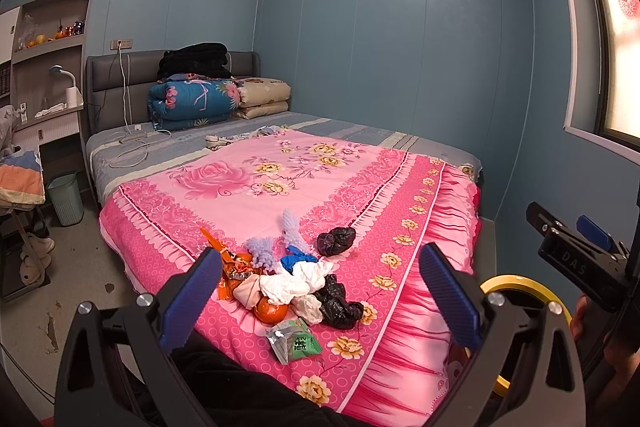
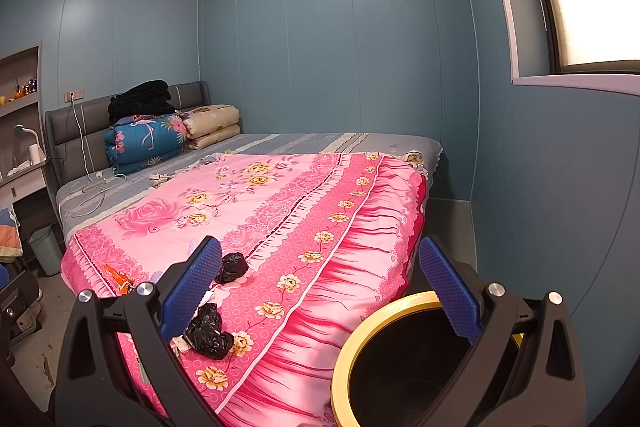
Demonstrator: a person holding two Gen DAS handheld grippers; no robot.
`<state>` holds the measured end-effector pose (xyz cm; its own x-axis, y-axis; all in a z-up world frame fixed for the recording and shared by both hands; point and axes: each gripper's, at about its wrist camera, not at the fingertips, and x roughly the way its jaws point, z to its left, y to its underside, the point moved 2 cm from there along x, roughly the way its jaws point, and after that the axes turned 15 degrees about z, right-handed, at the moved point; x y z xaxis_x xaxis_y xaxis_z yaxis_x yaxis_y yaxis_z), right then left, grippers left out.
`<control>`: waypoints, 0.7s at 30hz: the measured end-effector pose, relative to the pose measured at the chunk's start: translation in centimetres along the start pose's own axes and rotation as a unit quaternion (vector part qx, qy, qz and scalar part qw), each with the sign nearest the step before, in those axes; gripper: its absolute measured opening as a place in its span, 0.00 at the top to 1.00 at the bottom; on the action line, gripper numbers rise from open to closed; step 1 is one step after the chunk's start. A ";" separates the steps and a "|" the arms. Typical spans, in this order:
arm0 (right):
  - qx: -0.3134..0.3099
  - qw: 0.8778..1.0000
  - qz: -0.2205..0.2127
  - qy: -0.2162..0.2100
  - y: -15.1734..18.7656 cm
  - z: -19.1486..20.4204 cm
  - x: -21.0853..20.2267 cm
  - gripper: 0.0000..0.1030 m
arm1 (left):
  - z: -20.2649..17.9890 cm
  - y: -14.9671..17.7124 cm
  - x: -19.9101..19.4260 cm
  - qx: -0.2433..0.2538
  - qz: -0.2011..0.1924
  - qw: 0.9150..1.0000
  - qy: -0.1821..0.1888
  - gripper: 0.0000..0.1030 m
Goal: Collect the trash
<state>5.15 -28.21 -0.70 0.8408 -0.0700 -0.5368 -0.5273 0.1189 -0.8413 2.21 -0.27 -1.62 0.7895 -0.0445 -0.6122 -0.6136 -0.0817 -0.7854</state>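
A: Left wrist view shows the left gripper with its two blue fingers spread wide, holding nothing. Between them, on the pink flowered bedspread, lies a pile of trash.

B: What is in the pile?

A: I see an orange fruit, a white crumpled cloth or tissue, a black plastic bag, an orange wrapper, something blue and two fluffy pale purple pieces. A green and silver snack packet lies just beside the pile, nearer to the camera. A second black bag lies a little apart, further up the bed.

B: And the right side?

A: Right wrist view shows the right gripper also wide open and empty. Below its right finger stands a black bin with a yellow rim, on the floor just beside the foot of the bed. Both black bags show there too, near the left finger.

B: Anything else in the room?

A: Folded quilts are stacked against the grey headboard, a white cable lies on the striped sheet, and a pale green waste basket stands on the floor at the far left side of the bed.
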 end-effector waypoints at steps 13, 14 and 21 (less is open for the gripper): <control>0.001 1.000 0.001 0.001 0.1 -0.1 0.0 0.08 | 0.0 0.0 -0.1 0.001 0.002 1.000 0.000 0.08; 0.001 1.000 0.001 0.001 0.1 -0.1 0.0 0.08 | 0.0 0.0 -0.1 0.001 0.002 1.000 0.000 0.08; 0.003 1.000 0.004 0.002 0.3 -0.2 0.2 0.08 | -0.1 0.0 0.0 0.001 0.002 1.000 0.000 0.08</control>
<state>5.14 -28.39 -1.07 0.8358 -0.0736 -0.5440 -0.5333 0.1262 -0.8364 2.18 -0.37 -1.58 0.7865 -0.0452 -0.6159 -0.6174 -0.0792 -0.7826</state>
